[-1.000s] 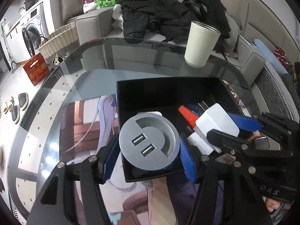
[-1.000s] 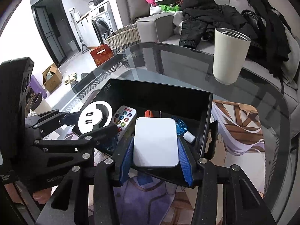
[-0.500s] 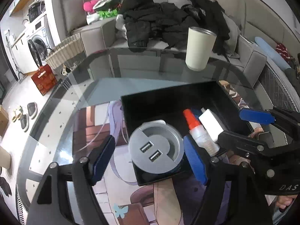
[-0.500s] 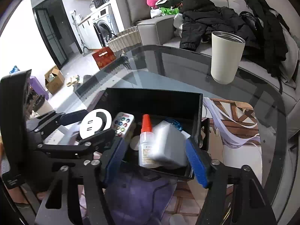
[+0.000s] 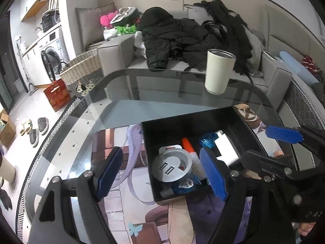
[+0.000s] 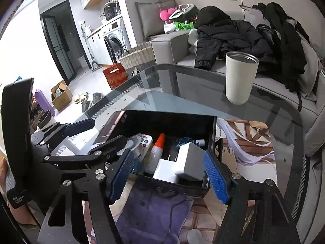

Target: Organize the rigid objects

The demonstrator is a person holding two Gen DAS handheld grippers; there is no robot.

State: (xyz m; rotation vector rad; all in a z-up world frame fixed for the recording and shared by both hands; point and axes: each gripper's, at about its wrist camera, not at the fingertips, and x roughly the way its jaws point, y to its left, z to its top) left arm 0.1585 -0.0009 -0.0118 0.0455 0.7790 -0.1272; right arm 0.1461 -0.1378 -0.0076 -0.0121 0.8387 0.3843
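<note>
A black box [image 5: 182, 122] [image 6: 168, 120] sits on the glass table. In it lie a round grey USB hub [image 5: 172, 167], an orange-capped glue bottle [image 5: 187, 145] [image 6: 156, 152], a white charger block [image 6: 190, 163] [image 5: 225, 149], a remote [image 6: 145, 140] and a blue item [image 5: 208, 140]. My left gripper [image 5: 160, 171] is open and empty, above the box's near-left corner. My right gripper [image 6: 168, 174] is open and empty, above the box's near edge, over the charger.
A white tumbler [image 5: 219, 71] [image 6: 240, 77] stands at the table's far side. A printed mat [image 5: 121, 183] lies under the box. A sofa with dark coats [image 5: 182, 34] is behind, a wicker basket [image 5: 81, 69] and a red box [image 5: 57, 94] on the floor to the left.
Both grippers opened. The left let the USB hub go and the right let the white charger go, both now lying in the box. Both grippers pulled back and up.
</note>
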